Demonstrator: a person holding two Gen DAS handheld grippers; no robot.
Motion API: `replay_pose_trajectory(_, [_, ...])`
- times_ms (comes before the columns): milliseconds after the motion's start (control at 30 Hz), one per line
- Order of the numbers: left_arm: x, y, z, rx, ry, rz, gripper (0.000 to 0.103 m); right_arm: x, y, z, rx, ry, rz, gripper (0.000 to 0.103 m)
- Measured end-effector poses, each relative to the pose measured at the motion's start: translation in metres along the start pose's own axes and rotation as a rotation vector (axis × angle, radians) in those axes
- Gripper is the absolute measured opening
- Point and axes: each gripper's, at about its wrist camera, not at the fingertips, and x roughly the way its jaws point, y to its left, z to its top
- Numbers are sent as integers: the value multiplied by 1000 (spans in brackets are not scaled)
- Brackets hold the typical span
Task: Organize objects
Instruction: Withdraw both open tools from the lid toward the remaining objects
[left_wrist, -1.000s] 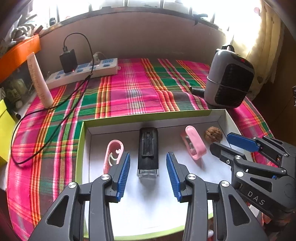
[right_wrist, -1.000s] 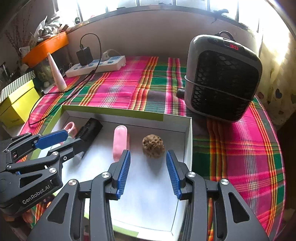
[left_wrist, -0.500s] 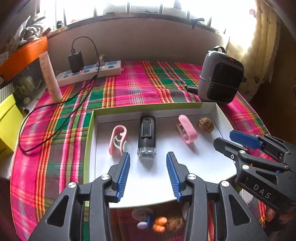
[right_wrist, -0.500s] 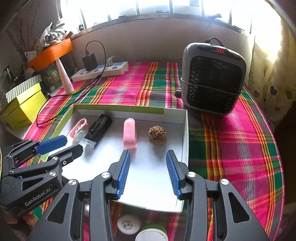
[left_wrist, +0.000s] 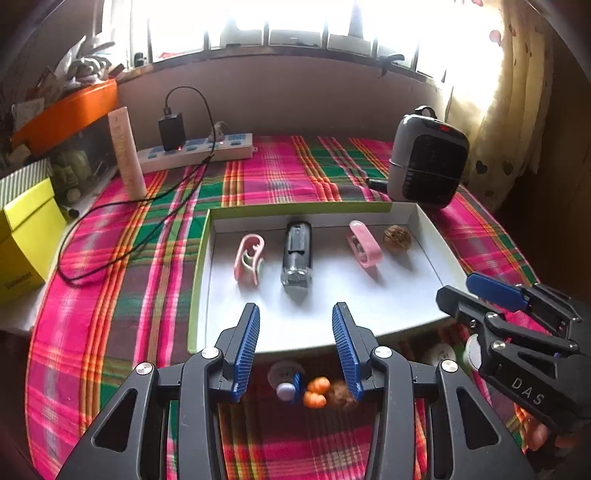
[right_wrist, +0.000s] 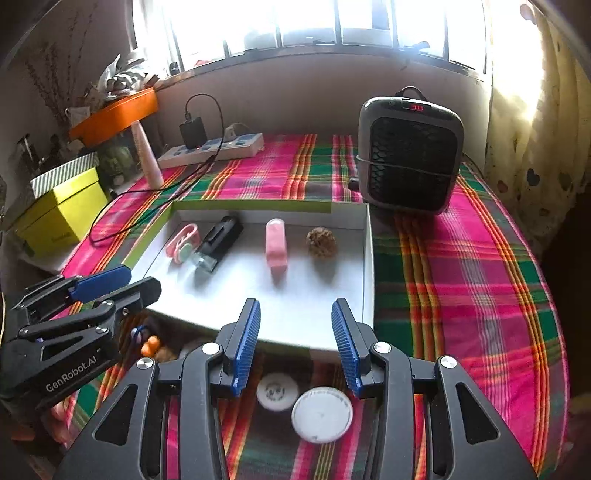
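A white tray with a green rim lies on the plaid cloth. In it lie a pink clip, a black device, a pink case and a walnut. My left gripper is open and empty, above the tray's near edge. My right gripper is open and empty, near the tray's near right corner. In front of the tray lie a small blue-capped item, orange pieces, a second walnut and two white round lids.
A grey heater stands behind the tray's right corner. A power strip with a black charger and its cable lie at the back. A pale tube and a yellow box are at the left.
Both grippers have pulled back and risen away from the tray. The tray's near edge and the small items in front of it have come into view. Both stay open.
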Motion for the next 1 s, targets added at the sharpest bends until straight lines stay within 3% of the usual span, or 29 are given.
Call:
replay_pose_trajectory(100, [-4,0,-6,-4,-4,3,39,-7,3,-7,-16,-27,-38,42])
replay_pose_trajectory(567, [-27,2,-33,-6,-46,22,39,-26,3,-31,-14,-61,-54,42])
replay_pose_trajectory(1000, [-30,5,-54,-15,-25,15,39,-36,-5,-50,-2,-71,-79,43])
